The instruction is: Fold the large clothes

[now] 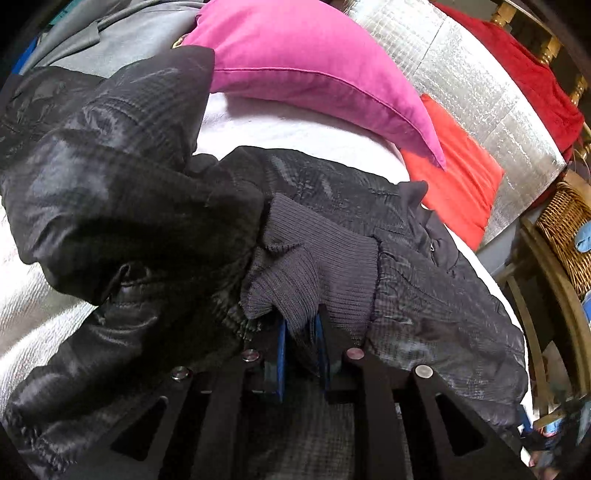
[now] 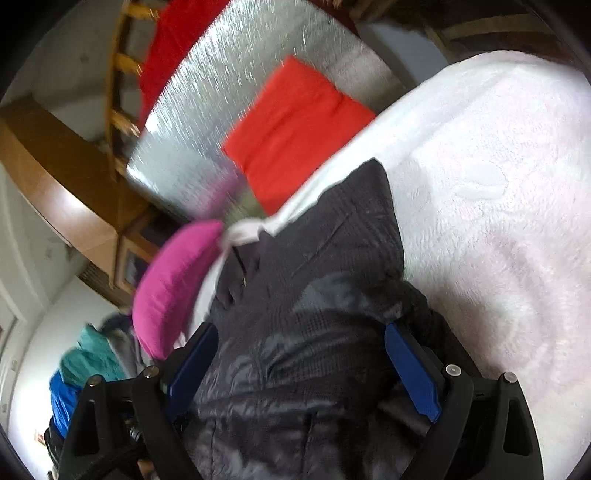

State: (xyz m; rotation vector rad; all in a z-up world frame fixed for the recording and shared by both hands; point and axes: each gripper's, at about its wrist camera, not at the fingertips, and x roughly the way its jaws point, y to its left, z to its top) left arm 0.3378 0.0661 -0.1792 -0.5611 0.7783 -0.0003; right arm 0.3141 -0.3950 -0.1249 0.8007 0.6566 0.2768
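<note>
A shiny black quilted jacket (image 1: pixel 110 206) lies bunched on a white fleecy blanket (image 1: pixel 295 129). In the left wrist view my left gripper (image 1: pixel 301 332) is shut on the jacket's grey ribbed sleeve cuff (image 1: pixel 314 266), which is pinched between the blue pads. In the right wrist view my right gripper (image 2: pixel 301 332) stands wide open over the jacket (image 2: pixel 325 258). Its folds fill the space between the blue pads (image 2: pixel 410 369), and the right pad's inner face shows free of cloth. The lower part of the jacket is hidden under both grippers.
A pink pillow (image 1: pixel 314 66) and a red cushion (image 1: pixel 454 177) lie beyond the jacket, with a silver quilted mat (image 1: pixel 480 85) behind. A wicker basket (image 1: pixel 565 229) stands at the right. Grey clothing (image 1: pixel 129 33) and teal and blue clothes (image 2: pixel 92 354) are piled aside. White blanket (image 2: pixel 498 184) stretches right.
</note>
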